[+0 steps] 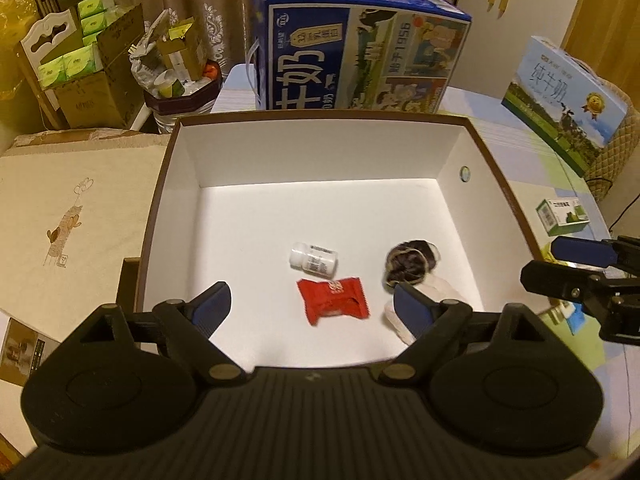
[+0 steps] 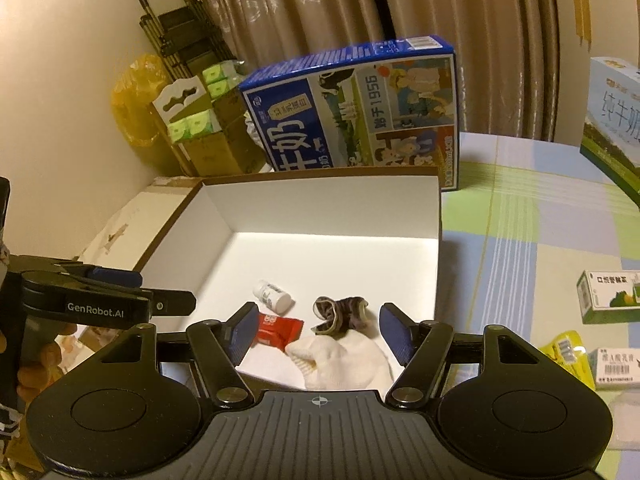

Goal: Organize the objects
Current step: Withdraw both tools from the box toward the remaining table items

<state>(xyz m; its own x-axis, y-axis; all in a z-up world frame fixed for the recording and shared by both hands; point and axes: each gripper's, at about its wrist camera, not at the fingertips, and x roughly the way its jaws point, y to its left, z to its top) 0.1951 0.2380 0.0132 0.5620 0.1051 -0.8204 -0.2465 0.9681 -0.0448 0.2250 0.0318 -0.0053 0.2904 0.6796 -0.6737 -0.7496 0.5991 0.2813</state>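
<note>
Inside the white-lined box [image 1: 182, 184] we see a small white bottle [image 1: 313, 260] lying on its side, a red snack packet [image 1: 334, 300] just before it, a dark rolled sock [image 1: 410, 266] and a cream sock [image 2: 344, 360]. Our left hand-held gripper [image 1: 312, 306] hangs over them with fingers apart, empty; our right hand-held gripper [image 2: 316, 330] likewise. The box sits on the checked desk [image 2: 520, 240].

In the left wrist view, the white sock [image 1: 436, 296] inside the brown-rimmed box [image 1: 160, 184] is partly hidden behind a blue finger pad. The bottle's [image 1: 314, 259] label print is too small to read. Beside the box, the pale milk carton [image 2: 614, 120] is cut off by the picture's edge.
</note>
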